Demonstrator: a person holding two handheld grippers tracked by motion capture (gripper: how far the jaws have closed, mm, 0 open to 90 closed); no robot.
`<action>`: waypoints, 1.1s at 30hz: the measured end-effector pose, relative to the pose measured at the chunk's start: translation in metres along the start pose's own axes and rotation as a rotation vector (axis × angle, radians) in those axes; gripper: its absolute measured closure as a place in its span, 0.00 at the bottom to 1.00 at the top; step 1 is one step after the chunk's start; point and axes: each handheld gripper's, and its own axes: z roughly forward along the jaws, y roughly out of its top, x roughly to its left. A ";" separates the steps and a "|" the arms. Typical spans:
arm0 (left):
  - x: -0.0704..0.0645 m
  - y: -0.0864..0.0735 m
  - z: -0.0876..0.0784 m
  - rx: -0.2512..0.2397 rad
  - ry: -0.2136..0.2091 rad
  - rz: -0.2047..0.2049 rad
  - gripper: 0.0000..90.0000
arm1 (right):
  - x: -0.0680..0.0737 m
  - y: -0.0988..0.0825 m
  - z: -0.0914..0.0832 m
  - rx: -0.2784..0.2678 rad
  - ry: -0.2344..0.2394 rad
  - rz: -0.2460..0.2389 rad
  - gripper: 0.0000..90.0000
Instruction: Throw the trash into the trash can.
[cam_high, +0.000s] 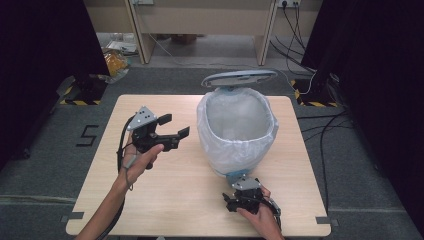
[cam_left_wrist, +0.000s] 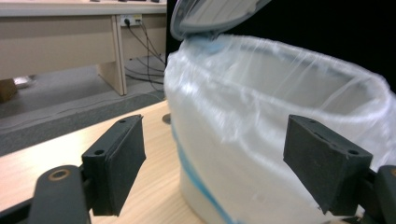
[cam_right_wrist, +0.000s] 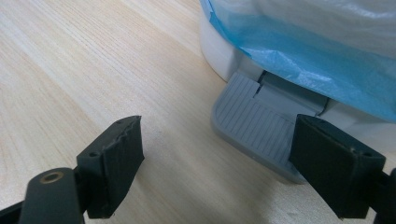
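Right gripper sits lowest at the near edge of the tabletop, held in a hand, its black fingers spread apart with nothing between them. In the right gripper view they point at the grey ribbed foot pedal of the bin; the pedal lies just ahead of the fingers, not touched as far as can be seen.

Pedal bin stands upright on the right half of the tabletop, pedal toward the near edge. Its oval mouth runs long from near to far. White liner bag folded over the rim; in the right gripper view the liner shows blue low down. Grey lid tipped up and open at the far side.

Left gripper is held in the air to the left of the bin, fingers pointing right at its side, parted, empty. Bin wall is near them but apart.

Floor left of the tabletop carries a dark mark like the figure "5". No readable brand or label on the bin.
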 end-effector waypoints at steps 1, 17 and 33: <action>0.001 -0.004 -0.001 -0.001 0.000 -0.005 0.23 | 0.000 0.000 0.000 0.001 0.000 0.001 0.20; 0.020 -0.069 -0.002 0.043 0.041 -0.042 0.23 | 0.000 0.000 0.000 0.003 -0.001 -0.004 0.20; 0.039 -0.129 -0.007 0.146 0.081 -0.080 0.23 | 0.000 0.000 0.000 0.002 0.002 -0.005 0.20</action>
